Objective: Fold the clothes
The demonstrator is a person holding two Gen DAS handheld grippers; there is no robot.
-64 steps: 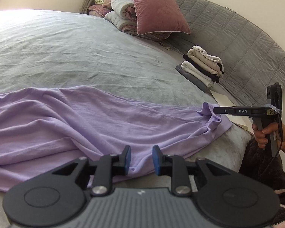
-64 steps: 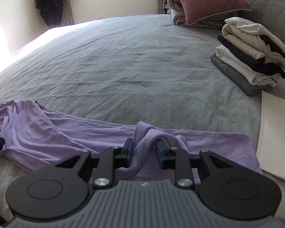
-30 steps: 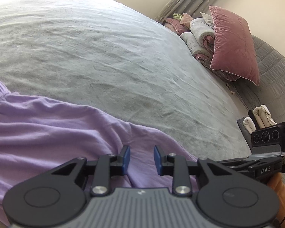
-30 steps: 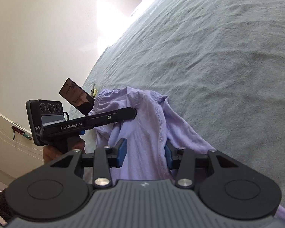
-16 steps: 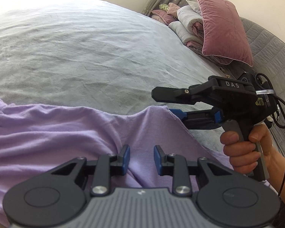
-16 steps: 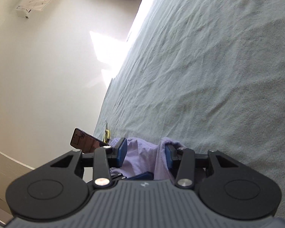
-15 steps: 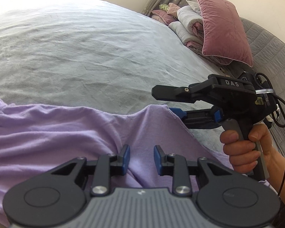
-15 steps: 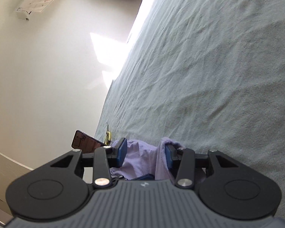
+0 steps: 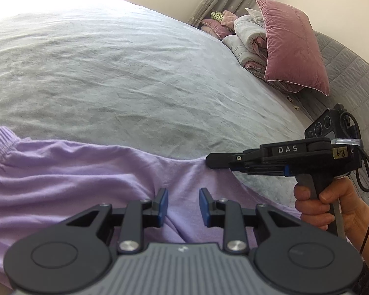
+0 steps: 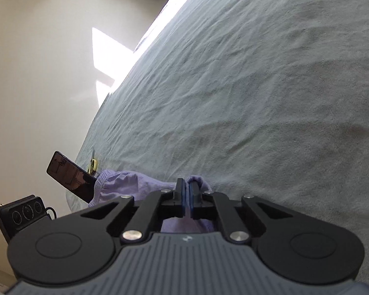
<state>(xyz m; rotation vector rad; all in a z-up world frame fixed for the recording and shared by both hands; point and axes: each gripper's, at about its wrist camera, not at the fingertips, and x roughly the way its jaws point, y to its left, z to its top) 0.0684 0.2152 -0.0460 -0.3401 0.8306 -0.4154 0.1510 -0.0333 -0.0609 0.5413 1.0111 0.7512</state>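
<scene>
A lilac garment lies spread along the near edge of the grey bed, its ribbed cuff at the far left. My left gripper hovers just over the cloth, open, with fabric under the gap but nothing pinched. My right gripper, held by a hand, comes in from the right and is shut on the garment's upper fold. In the right wrist view the right gripper has lilac cloth squeezed between its blue pads.
The grey bedsheet stretches far beyond the garment. Pink and grey pillows are stacked against the quilted headboard at the back right. A dark phone leans at the bed's left edge, near a wall.
My right gripper has shut on the lilac fold it had between its open fingers half a second ago, and sits lower on the cloth. My left gripper has stayed open above the garment.
</scene>
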